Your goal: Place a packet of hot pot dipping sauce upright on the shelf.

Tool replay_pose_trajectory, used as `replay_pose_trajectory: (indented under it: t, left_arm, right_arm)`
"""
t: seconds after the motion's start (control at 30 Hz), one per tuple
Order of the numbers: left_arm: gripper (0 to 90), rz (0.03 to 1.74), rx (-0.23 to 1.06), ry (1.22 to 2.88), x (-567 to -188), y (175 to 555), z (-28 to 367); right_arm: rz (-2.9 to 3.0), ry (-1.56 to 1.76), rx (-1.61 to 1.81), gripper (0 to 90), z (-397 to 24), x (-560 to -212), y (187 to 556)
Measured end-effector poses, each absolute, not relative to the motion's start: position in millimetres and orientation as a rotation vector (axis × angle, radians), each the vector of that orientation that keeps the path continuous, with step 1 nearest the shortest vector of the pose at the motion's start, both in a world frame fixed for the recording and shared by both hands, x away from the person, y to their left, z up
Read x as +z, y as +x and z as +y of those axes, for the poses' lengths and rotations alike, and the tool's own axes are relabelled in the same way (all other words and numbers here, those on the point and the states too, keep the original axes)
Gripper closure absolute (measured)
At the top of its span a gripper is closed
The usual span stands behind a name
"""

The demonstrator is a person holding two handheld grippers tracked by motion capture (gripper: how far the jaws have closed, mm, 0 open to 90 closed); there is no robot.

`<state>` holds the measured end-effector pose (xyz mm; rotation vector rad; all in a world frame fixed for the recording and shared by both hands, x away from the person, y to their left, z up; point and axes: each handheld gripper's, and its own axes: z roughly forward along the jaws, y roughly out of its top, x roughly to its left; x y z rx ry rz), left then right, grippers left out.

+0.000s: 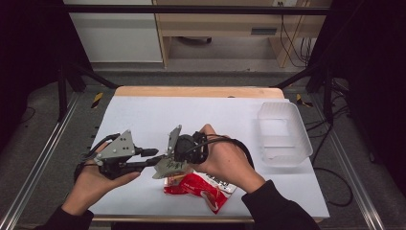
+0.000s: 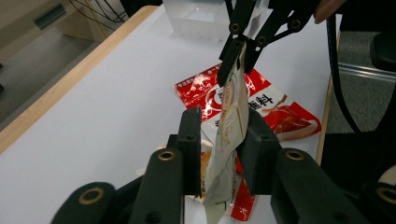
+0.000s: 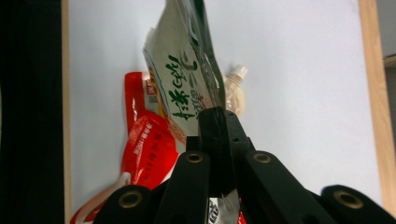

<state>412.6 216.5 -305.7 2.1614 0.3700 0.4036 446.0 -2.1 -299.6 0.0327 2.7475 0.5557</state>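
Observation:
A pale packet with green script (image 3: 187, 88) hangs on edge above the white table. My right gripper (image 3: 219, 116) is shut on one edge of it. In the left gripper view the right gripper (image 2: 236, 56) pinches the top of the packet (image 2: 231, 121). My left gripper (image 2: 222, 140) has the packet's lower part between its jaws, with a gap showing at one pad, so it stands open. From above, the left gripper (image 1: 155, 155) and the right gripper (image 1: 167, 158) meet at the packet (image 1: 170, 166). A red packet (image 1: 196, 187) lies flat beneath.
A clear plastic tub (image 1: 285, 134) stands at the table's right side. A small pale spouted pouch (image 3: 235, 91) lies beside the red packet (image 3: 144, 154). The wooden table edge (image 1: 196, 91) runs along the far side.

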Motion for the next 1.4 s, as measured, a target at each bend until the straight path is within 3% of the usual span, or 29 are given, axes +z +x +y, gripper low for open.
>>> replay_pose_trajectory:
  t: [0.1, 0.67, 1.1, 1.4]
  left_arm:
    - [61.0, 0.398, 0.404, 2.112, -304.9, 411.7, 221.0]
    - [48.9, 0.529, 0.404, 2.076, -328.0, 419.3, 243.5]
    - [44.2, 0.572, 0.401, 2.082, -338.5, 420.1, 250.7]
    - [30.0, 0.619, 0.424, 2.074, -344.4, 420.9, 259.0]
  right_arm:
    - [2.724, 0.047, 0.553, 90.0, -8.5, -295.8, 445.9]
    - [2.642, 0.154, 0.595, 90.0, -60.7, -278.6, 446.4]
    - [2.623, 0.192, 0.598, 90.0, -71.3, -280.9, 446.5]
    - [2.598, 0.21, 0.597, 90.0, -89.2, -274.0, 443.1]
